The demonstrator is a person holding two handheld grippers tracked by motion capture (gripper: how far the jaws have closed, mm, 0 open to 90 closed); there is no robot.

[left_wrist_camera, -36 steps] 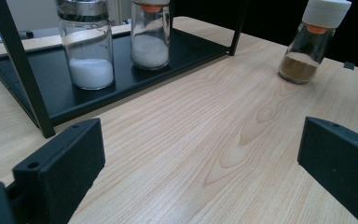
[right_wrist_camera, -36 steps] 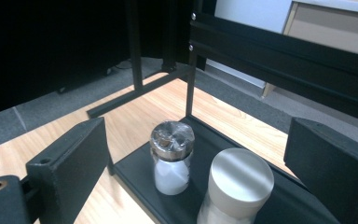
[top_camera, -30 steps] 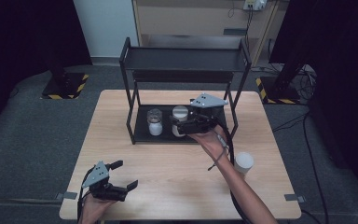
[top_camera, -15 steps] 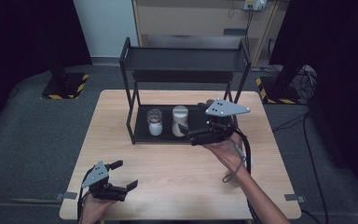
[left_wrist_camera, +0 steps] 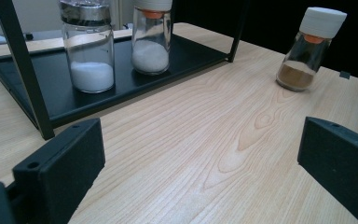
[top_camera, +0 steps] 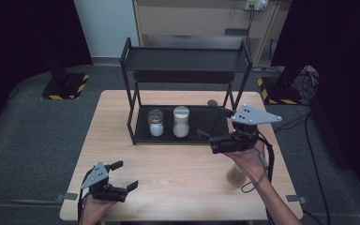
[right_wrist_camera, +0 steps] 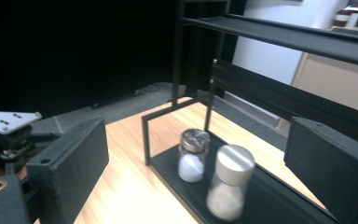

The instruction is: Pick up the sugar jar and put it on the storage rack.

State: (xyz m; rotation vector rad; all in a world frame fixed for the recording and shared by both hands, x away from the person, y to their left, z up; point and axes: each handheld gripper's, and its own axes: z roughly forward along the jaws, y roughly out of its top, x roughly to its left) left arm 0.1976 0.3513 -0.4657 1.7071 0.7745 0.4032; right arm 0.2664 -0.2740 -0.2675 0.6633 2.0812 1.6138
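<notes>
The table [top_camera: 178, 178] carries a black two-level rack [top_camera: 186, 61], its long axis running left to right across the far half. Two jars stand upright on its lower tray: a silver-lidded jar [top_camera: 155, 123] on the left and a white-capped jar [top_camera: 181, 121] just beside it, both holding white powder. A third jar, the brown spice jar [left_wrist_camera: 309, 48], stands upright on the bare wood near the right edge, well apart from the rack. From above, my right hand and forearm cover most of it, and I see only a bit of its base.

My right gripper [top_camera: 212, 139] hovers in front of the rack's right end, pointing left along the tray, its jaws spread wide and holding nothing. In its own view the two racked jars are blurred. My left gripper [top_camera: 124, 175] sits low at the near left corner, pointing right, jaws also spread and holding nothing. That makes three jars, two grippers and one rack.
</notes>
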